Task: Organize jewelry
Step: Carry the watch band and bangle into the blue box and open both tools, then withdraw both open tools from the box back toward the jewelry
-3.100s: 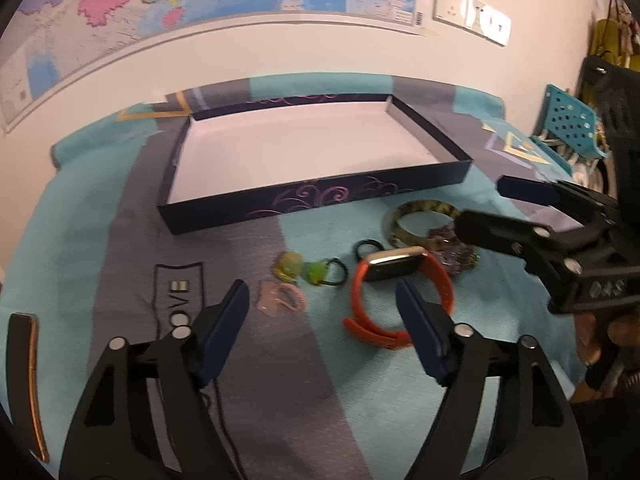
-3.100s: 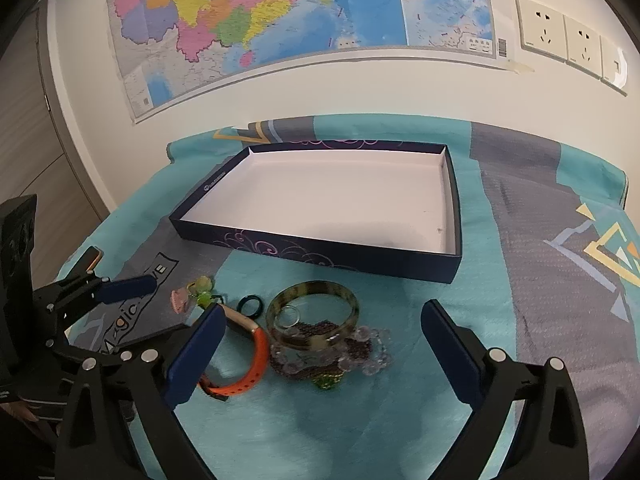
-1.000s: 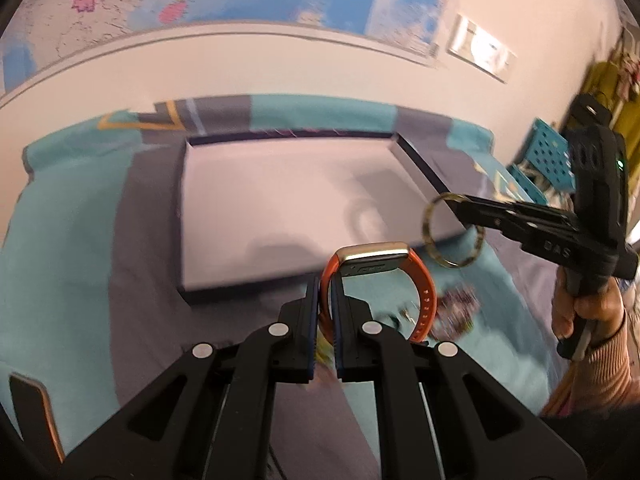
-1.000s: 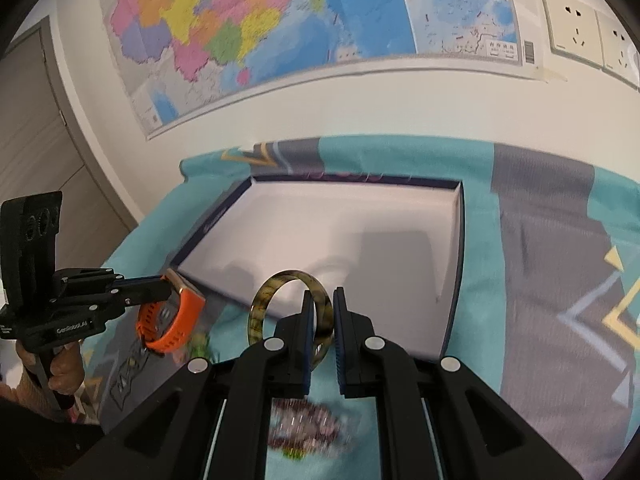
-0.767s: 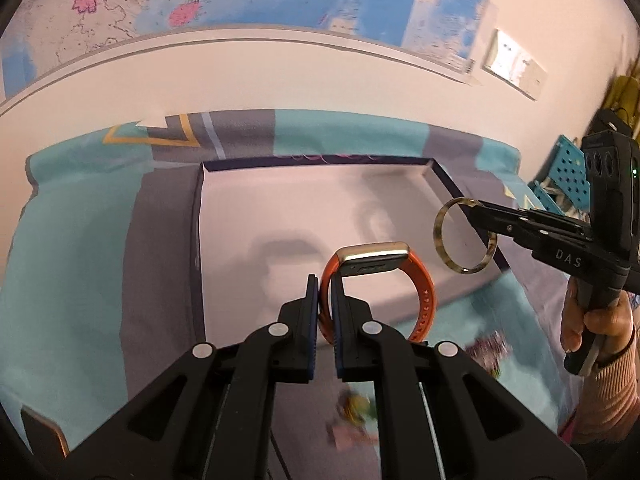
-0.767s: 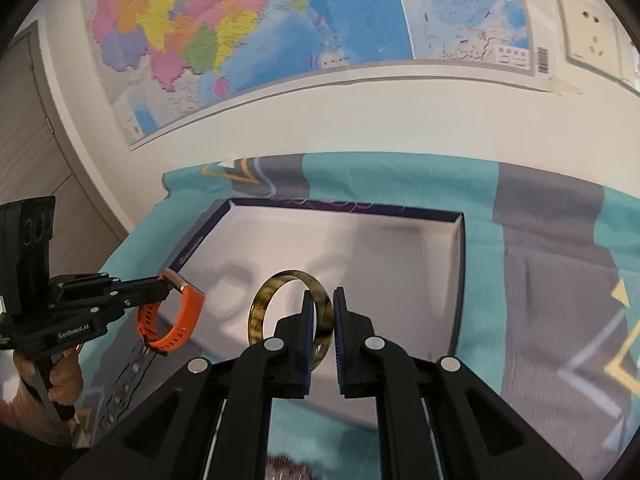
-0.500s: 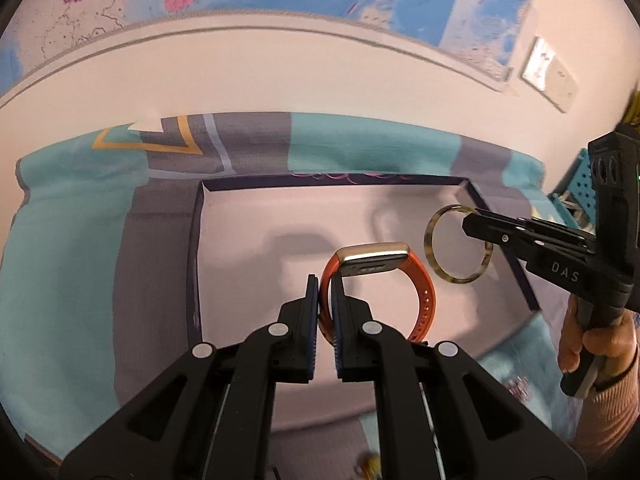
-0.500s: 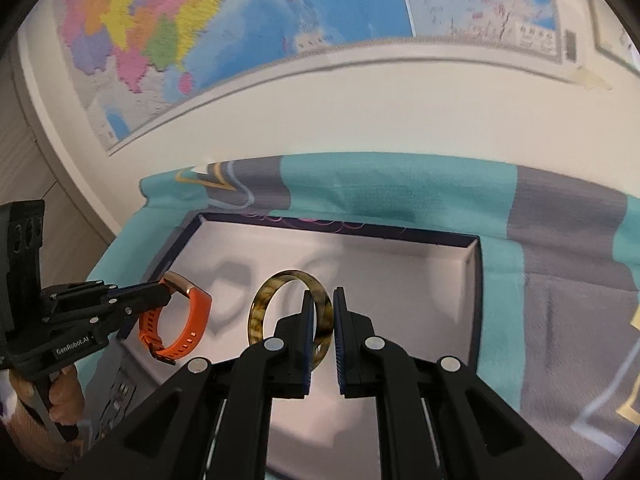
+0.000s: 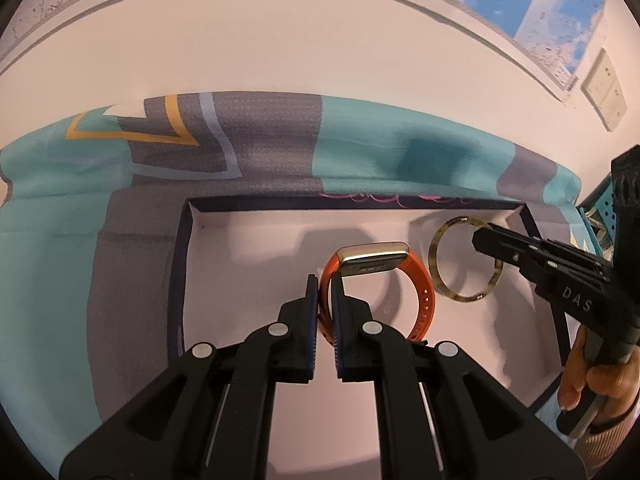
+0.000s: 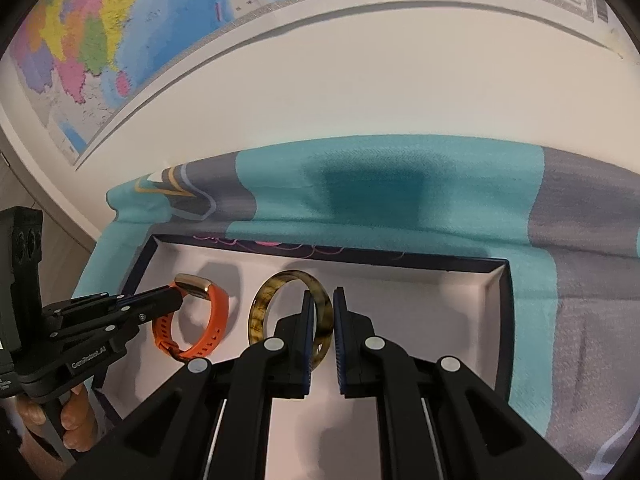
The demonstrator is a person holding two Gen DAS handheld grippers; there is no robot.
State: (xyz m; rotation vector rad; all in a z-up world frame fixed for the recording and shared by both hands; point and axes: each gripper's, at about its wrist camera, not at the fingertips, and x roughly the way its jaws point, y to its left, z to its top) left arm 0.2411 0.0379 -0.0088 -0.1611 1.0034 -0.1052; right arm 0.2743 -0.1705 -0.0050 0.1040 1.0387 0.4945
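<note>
1. The left gripper [image 9: 325, 286] is clenched on the orange watch band [image 9: 420, 284]. It pinches the strap's left side between its blue pads, so the loop stands out at about 1 o'clock from the fingertips.
2. The watch's gold-coloured face [image 9: 374, 258] sits at the loop's 12 o'clock, above the fingertips. The whole band hangs over the white floor of the dark-walled box [image 9: 182, 264].
3. The right gripper [image 10: 322, 308] is clamped on the mottled amber bangle [image 10: 262, 312]. Its pads grip the ring's right side, and most of the ring lies at 10 o'clock from the tips.
4. In the left wrist view the bangle shows at 3 o'clock of the watch band, near it but apart, held from the right by the other gripper's black fingers.
5. In the right wrist view the watch band sits at 9 o'clock of the bangle, over the box's left half. The bangle is over the middle.
6. The box rests on a teal and grey cloth [image 10: 440, 184], with a wall map [image 10: 100, 32] at 11 o'clock behind it.
7. Whether either piece touches the box floor cannot be told.
</note>
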